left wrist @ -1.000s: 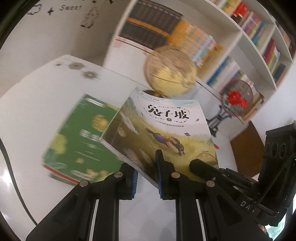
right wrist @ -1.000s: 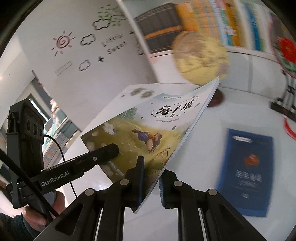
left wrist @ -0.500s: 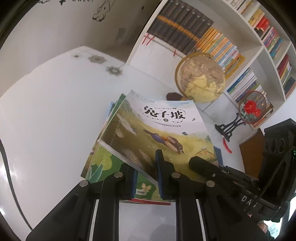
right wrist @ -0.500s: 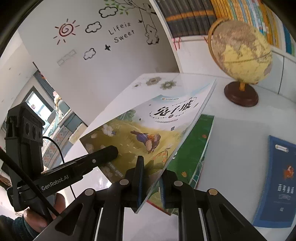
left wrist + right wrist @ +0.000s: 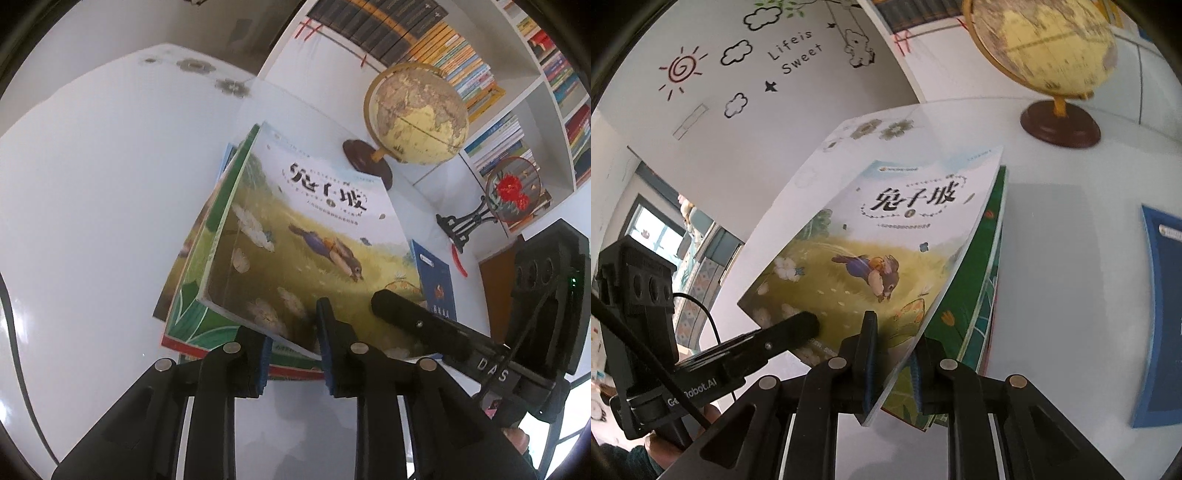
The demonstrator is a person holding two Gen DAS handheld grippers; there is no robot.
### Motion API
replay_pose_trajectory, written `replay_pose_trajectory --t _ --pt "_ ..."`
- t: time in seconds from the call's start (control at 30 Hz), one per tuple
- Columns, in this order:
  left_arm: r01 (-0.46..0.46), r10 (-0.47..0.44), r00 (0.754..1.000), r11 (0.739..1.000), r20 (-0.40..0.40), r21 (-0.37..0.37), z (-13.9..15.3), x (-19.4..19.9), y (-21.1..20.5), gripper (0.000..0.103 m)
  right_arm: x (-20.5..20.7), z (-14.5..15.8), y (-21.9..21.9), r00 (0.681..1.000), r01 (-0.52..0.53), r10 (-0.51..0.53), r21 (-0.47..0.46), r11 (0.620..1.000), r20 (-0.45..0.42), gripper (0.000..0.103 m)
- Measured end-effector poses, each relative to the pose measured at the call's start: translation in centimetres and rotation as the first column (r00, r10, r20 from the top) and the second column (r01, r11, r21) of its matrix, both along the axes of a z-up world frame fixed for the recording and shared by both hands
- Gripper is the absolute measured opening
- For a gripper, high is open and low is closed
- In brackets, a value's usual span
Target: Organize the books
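A picture book with a running rabbit on its cover (image 5: 306,229) (image 5: 879,236) lies slanted over a green book (image 5: 192,306) (image 5: 975,295) on the white table (image 5: 92,184). My left gripper (image 5: 293,343) has the book's near left corner between its jaws. Those jaws are opening, and a gap shows beside the thin book. My right gripper (image 5: 892,354) is shut on the book's near right edge. Each view also shows the other gripper's finger on the cover.
A blue book (image 5: 436,280) (image 5: 1160,314) lies flat to the right. A globe (image 5: 413,114) on a dark wooden base stands behind the books. A round fan ornament (image 5: 509,188) on a black stand and full bookshelves (image 5: 517,110) are at the back right.
Both grippers carried the rabbit book down and over the green book, so it now covers most of that book. The left jaws have widened. The right jaws stay clamped.
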State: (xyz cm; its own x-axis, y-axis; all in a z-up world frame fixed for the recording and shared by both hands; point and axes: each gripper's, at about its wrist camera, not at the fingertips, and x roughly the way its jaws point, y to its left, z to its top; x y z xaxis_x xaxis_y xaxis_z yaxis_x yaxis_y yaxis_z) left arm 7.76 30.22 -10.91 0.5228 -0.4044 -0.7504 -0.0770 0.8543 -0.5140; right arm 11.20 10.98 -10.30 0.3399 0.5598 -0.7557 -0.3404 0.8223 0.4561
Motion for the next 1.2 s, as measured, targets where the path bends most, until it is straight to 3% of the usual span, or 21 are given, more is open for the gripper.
replay_pose_trajectory --t 0.13,0.3,0.5,0.8,0.97,1.2 --pt "-0.005 0.005 0.999 1.000 -0.046 -0.001 -0.5 -0.1 0.7 0.024 0.4 -0.4 -0.5 0.999 0.019 -0.018 0.024 1.000 -0.038 0.016" --pt "-0.036 0.032 0.996 0.999 -0.080 -0.037 -0.9 -0.4 2.1 0.024 1.0 -1.1 -0.2 0.997 0.008 -0.009 -0.012 1.000 -0.075 0.022" --pt "-0.039 0.041 0.996 0.999 -0.078 0.027 -0.5 -1.6 3.2 0.024 1.1 -0.6 -0.5 0.997 0.011 -0.017 -0.068 0.998 -0.080 0.031" --pt "-0.082 0.084 0.995 0.996 -0.051 0.030 0.8 -0.7 4.8 0.024 0.8 -0.1 -1.4 0.997 0.044 -0.053 -0.133 0.990 -0.063 0.032" --pt "-0.132 0.135 0.990 0.988 -0.034 0.074 1.2 0.7 6.7 0.024 1.3 0.7 -2.9 0.990 0.134 -0.141 -0.161 0.978 -0.030 0.042" --pt "-0.184 0.191 0.980 0.977 -0.061 0.111 0.2 2.3 8.6 0.024 2.2 -0.1 -4.5 0.961 0.253 -0.269 -0.199 0.947 -0.059 0.043"
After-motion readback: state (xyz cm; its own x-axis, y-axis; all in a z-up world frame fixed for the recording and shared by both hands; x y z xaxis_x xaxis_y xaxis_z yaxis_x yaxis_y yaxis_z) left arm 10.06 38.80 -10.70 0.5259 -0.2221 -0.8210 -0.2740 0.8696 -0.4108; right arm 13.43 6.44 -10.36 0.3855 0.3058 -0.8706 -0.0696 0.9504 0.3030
